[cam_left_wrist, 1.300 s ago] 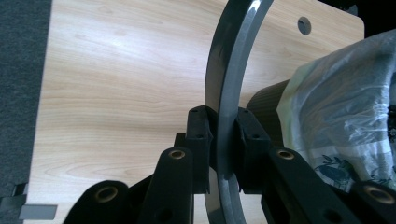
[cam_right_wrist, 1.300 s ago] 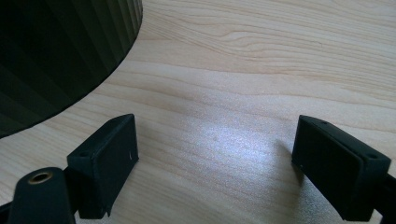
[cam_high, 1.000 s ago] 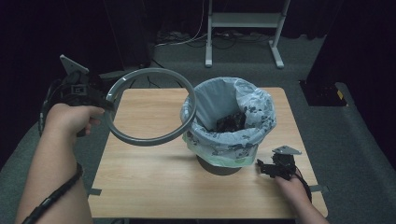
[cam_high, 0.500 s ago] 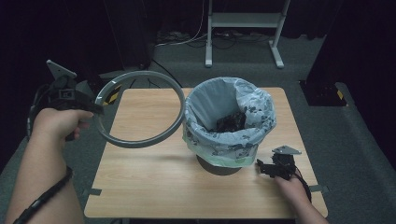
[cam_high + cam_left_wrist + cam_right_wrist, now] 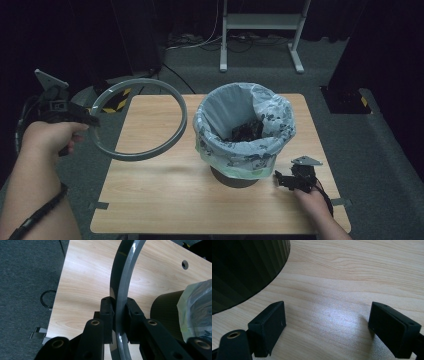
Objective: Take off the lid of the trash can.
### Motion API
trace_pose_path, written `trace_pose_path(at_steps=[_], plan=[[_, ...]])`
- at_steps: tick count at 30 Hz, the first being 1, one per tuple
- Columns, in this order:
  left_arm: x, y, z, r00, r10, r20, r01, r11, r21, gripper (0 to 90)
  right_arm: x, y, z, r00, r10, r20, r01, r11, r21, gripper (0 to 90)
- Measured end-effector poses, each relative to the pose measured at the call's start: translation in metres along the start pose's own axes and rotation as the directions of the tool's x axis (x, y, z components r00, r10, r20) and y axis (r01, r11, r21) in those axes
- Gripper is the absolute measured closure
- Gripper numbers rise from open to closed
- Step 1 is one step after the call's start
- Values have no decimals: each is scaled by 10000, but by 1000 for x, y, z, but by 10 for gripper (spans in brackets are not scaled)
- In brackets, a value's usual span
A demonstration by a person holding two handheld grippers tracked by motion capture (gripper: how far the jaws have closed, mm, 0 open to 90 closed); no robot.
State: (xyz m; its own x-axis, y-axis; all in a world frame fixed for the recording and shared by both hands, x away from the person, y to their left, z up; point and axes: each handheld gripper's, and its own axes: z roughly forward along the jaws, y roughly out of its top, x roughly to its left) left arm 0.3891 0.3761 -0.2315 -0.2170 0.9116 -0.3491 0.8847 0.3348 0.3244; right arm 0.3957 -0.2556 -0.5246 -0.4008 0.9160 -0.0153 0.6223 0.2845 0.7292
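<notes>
Hanging at the left of the high view, off the table's left edge and over the dark carpet, the left gripper (image 5: 75,116) has its jaws clamped on the rim of a grey ring (image 5: 142,119), which tilts up and reaches rightward over the table's upper left corner. In the left gripper view the ring (image 5: 123,290) runs upward between the two black pads, which press on it from both sides, with bare wood of the table (image 5: 85,285) to its left and the carpet beyond the table's edge at the far left of the frame. Between the ring's right side and the bin there is a narrow strip of open tabletop in the high view; they stand near each other but apart. The black bin (image 5: 235,176), lined with a pale bag (image 5: 245,125) folded over its lip, stands right of the table's middle, with dark contents showing inside. A broad clear stretch of table (image 5: 160,195) lies below the ring and left of the bin. At the lower right, the right gripper (image 5: 280,180) rests low by the table's near right corner, just beside the bin's base, its jaws wide apart with nothing between them; the right gripper view shows the ribbed bin wall (image 5: 242,270) at upper left and bare wood between the pads.
</notes>
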Motion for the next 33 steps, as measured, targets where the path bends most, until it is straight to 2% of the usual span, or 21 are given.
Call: trace_pose_path(at_steps=[11,33], plan=[[8,-3,17,9997,76,-227,-72,9998,173,788,0,0,0,10000,-6,-1,6,10000,-3,138],[11,-8,50,9994,255,-234,-245,9989,392,787,0,0,0,10000,-5,-1,5,10000,-4,139]])
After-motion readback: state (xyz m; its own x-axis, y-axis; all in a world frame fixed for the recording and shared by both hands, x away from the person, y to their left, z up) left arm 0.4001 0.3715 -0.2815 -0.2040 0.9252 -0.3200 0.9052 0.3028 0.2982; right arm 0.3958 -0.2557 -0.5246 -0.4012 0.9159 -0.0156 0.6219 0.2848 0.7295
